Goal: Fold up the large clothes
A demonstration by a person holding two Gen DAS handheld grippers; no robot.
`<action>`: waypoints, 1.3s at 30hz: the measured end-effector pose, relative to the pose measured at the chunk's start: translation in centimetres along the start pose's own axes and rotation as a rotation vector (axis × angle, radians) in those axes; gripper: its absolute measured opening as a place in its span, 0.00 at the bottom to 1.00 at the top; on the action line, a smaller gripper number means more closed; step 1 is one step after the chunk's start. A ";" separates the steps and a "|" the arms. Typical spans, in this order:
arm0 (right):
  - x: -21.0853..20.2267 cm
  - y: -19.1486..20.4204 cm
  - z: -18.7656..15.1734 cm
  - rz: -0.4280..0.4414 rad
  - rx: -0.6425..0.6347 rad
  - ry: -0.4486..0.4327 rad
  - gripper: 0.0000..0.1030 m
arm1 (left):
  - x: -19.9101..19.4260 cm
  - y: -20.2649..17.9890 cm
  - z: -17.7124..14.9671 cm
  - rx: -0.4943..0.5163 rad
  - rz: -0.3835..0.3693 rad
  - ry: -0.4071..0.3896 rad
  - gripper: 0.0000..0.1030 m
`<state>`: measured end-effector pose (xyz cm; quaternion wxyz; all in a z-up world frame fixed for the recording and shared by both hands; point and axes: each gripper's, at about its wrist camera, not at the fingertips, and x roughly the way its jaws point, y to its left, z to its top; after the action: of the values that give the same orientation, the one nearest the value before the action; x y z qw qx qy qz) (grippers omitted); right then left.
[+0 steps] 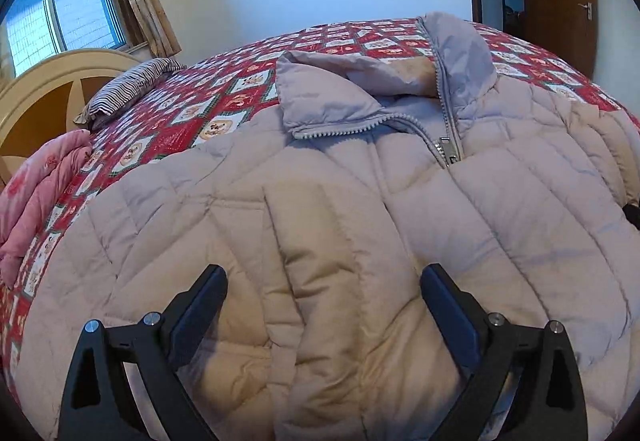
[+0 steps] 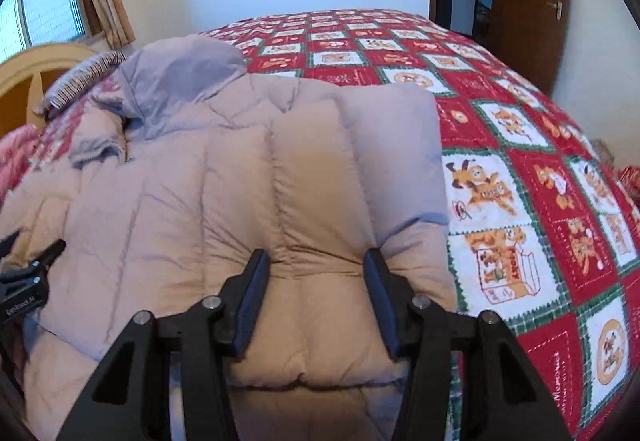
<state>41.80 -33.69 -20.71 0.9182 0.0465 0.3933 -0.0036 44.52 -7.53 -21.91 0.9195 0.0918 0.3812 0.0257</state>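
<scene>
Where hidden leftward: sleeve between fingers.

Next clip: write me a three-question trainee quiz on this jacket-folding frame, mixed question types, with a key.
1. True or false: the jacket is zipped all the way up to the collar.
2. Which gripper pinches a padded fold: A) left gripper B) right gripper?
3. Fill in: the jacket lies on a red patterned ___.

Key: 1 false, the zipper stops below the collar; 2 B; 3 bedspread.
</scene>
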 end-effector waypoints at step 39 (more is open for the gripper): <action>-11.7 6.9 -11.9 -0.052 -0.239 -0.100 0.81 | -9.0 36.3 -20.4 -0.581 0.313 0.193 0.99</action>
<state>25.39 -26.16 -19.83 0.9352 -0.0738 0.3459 0.0172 24.55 30.12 -22.94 0.8518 -0.1196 0.4246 0.2826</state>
